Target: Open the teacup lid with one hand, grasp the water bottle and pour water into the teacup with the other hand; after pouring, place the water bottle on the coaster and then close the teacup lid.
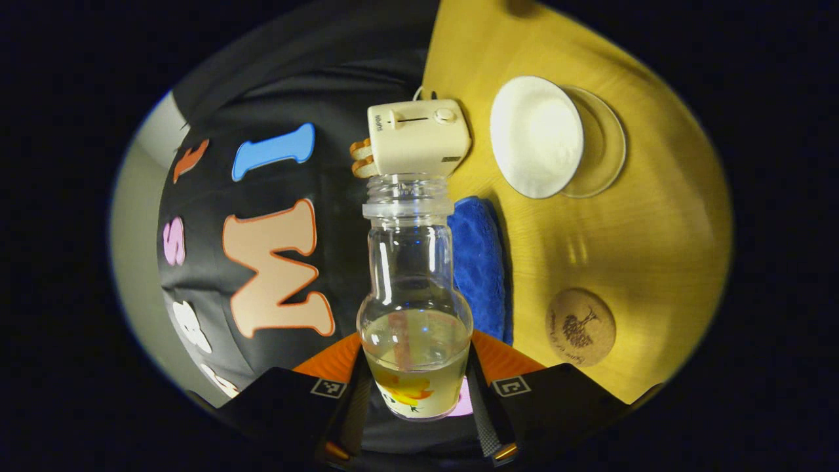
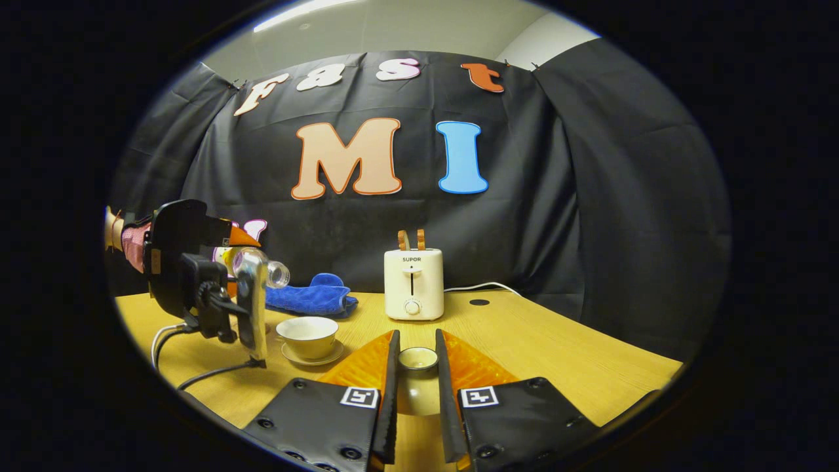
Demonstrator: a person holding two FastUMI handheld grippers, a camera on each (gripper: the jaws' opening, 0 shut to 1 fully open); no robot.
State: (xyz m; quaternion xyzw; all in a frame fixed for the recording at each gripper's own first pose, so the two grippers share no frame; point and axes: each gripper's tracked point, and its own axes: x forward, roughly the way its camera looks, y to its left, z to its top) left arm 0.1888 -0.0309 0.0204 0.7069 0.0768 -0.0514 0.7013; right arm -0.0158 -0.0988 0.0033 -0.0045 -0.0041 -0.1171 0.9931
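Observation:
My left gripper is shut on the clear water bottle, which has no cap and holds pale liquid in its lower bulb. In the right gripper view the left gripper holds the bottle tipped nearly flat, with its mouth above and to the left of the open white teacup. I see no stream of water. The teacup sits on a glass saucer. My right gripper is shut on the small teacup lid, raised over the table. The round cork coaster lies bare.
A cream toaster stands at the back of the yellow wooden table, with a folded blue cloth to its left. A black cable trails across the table under the left gripper. A hand and sleeve hold that gripper.

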